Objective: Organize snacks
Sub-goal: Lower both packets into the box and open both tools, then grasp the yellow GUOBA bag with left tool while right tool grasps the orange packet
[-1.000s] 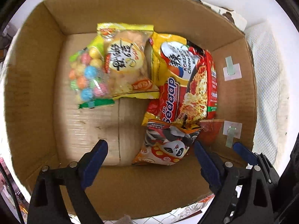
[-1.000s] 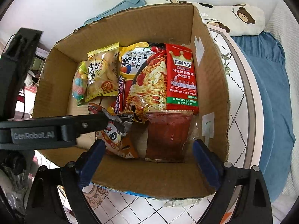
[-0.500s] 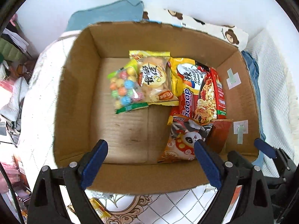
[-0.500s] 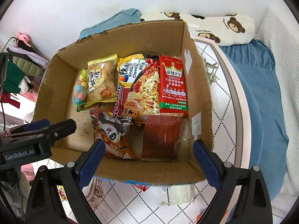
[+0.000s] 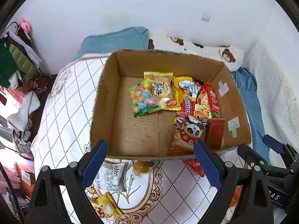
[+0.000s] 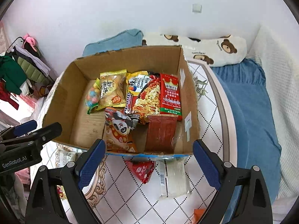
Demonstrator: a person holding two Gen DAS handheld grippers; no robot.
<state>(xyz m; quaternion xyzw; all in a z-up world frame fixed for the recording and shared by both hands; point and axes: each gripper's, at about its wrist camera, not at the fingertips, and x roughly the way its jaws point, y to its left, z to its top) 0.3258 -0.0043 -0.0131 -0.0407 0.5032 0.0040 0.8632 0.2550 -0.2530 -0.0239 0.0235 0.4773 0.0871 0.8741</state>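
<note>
Six packets sit in the box (image 6: 61,100), crowding its right half; its left floor is bare. Both our grippers, left (image 5: 151,161) and right (image 6: 147,161), hang at the box's near wall, jaws apart, nothing between them. Loose snacks lie just outside that wall: a red packet (image 6: 141,169), a clear pack (image 6: 175,177), a white pouch (image 5: 110,175), a yellow packet (image 5: 105,206). Risk: the red packet is half tucked under the box edge, so a hasty grab could snag cardboard. The glossy, soft wrappers may slip or crush.
</note>
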